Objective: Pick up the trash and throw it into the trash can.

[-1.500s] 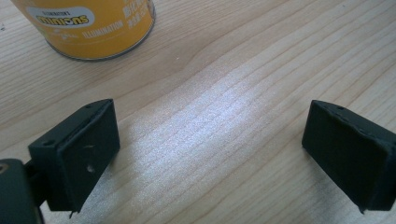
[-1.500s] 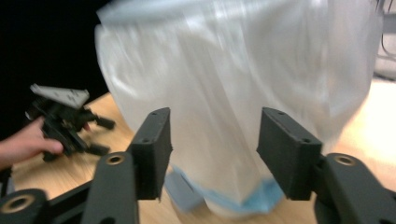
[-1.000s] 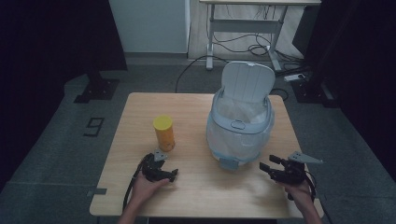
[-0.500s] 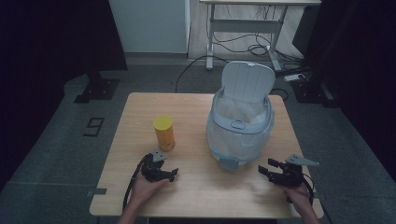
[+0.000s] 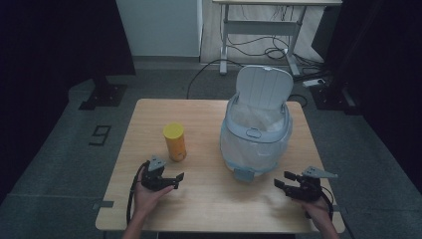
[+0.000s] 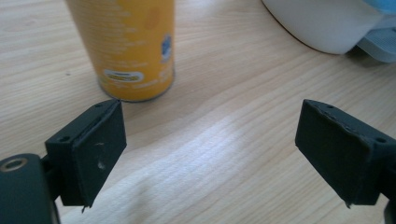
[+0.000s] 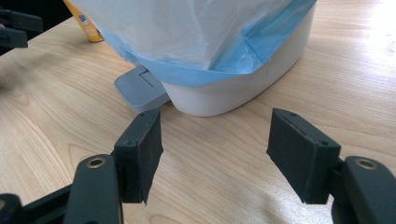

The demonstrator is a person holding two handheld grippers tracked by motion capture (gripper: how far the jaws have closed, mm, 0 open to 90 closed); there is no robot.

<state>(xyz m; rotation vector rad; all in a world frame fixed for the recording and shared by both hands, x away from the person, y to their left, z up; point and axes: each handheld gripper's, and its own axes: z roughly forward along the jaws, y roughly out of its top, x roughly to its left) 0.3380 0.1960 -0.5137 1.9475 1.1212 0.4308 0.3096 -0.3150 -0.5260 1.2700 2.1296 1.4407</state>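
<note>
A yellow can with a yellow cap stands upright on the wooden table, left of a white pedal bin whose lid is up and which is lined with a blue bag. My left gripper hovers just in front of the can. It is open with nothing between its jaws, which have just been closing somewhat and then opening a little. My right gripper is open and empty, pointing at the bin's base and grey pedal.
The bin's pedal juts toward the table's front edge, between the two grippers. Beyond the table are a dark floor, a white desk frame with cables and black stands. In the right gripper view the left gripper shows at the far left.
My left gripper has lifted slightly and edged toward the can. The right gripper has stayed almost where it was.
</note>
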